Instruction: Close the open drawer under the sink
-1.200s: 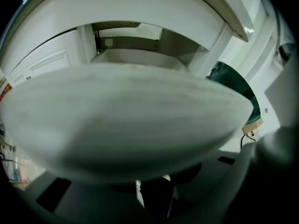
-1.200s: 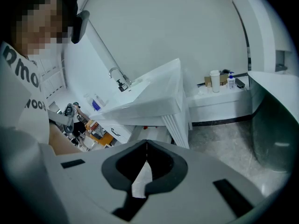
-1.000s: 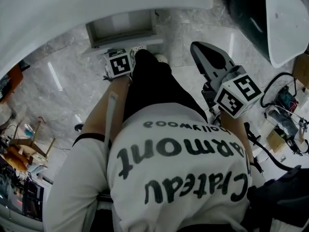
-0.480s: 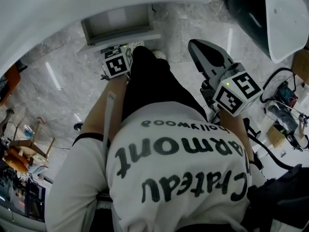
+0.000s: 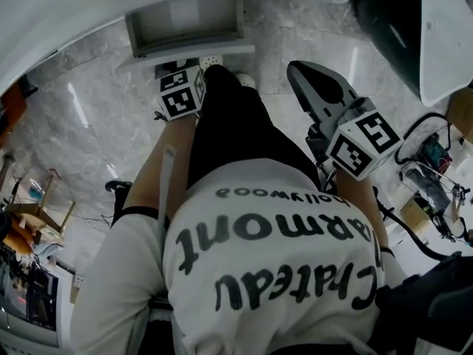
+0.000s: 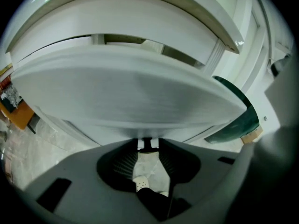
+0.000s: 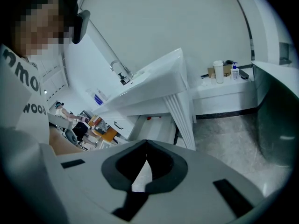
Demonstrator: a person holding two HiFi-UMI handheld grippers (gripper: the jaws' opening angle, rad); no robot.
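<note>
The open drawer [image 5: 185,22] under the white sink [image 5: 89,2] shows its grey inside at the top of the head view. Its white front panel [image 5: 194,52] faces me. My left gripper [image 5: 179,71] reaches up to that panel, and only its marker cube shows plainly. In the left gripper view the panel [image 6: 126,92] fills the picture just past the left gripper [image 6: 148,141]. Its jaws stand a narrow gap apart and hold nothing. My right gripper [image 5: 295,70] hangs in the air at the right, away from the drawer. The right gripper [image 7: 146,143] is shut and empty.
The person's black trouser leg [image 5: 233,128] and white shoe [image 5: 245,84] stand just right of the left gripper on the marble floor [image 5: 89,124]. A dark green tub [image 5: 388,21] and tangled cables [image 5: 432,161] lie at the right. Another wall sink [image 7: 149,80] shows in the right gripper view.
The left gripper has edged forward, staying at the drawer's front panel, and the drawer now sits higher in the head view. The right gripper has hardly moved.
</note>
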